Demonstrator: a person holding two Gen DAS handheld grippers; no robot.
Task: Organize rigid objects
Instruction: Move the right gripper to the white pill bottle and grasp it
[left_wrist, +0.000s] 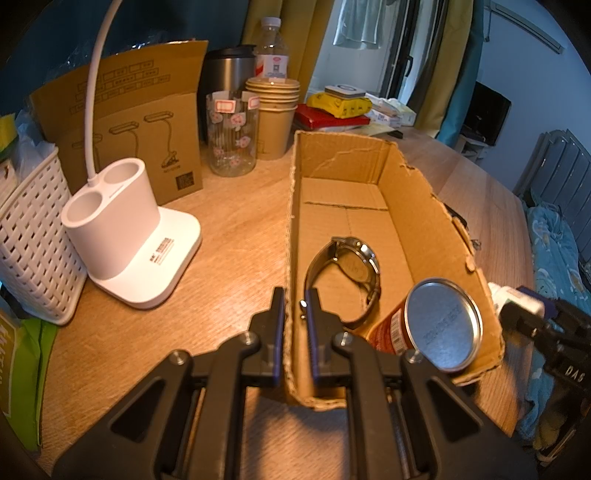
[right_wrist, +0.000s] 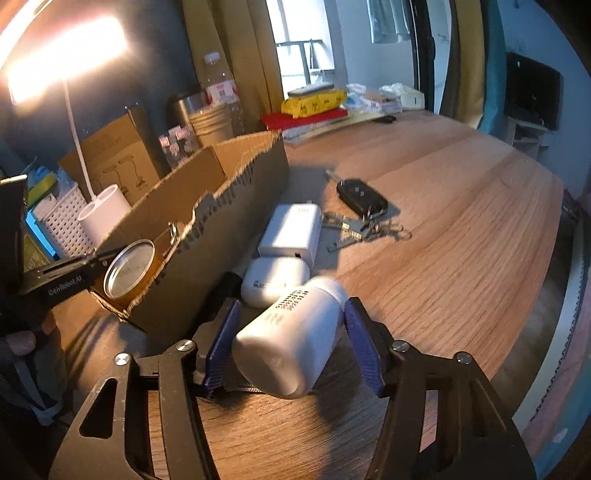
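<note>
Closing on the bottle (right_wrist: 291, 343), the right gripper (right_wrist: 291, 347) was only half narrowed, its pads not yet pressing (the bottle lay tilted beside the box (right_wrist: 221, 206), near the table's near edge). A centred, firm squeeze was needed before lifting. The left gripper (left_wrist: 295, 332) was clamped on the box wall.

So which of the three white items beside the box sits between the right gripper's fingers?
The white bottle, lying tilted; the earbud case and charger lie beyond.
</note>
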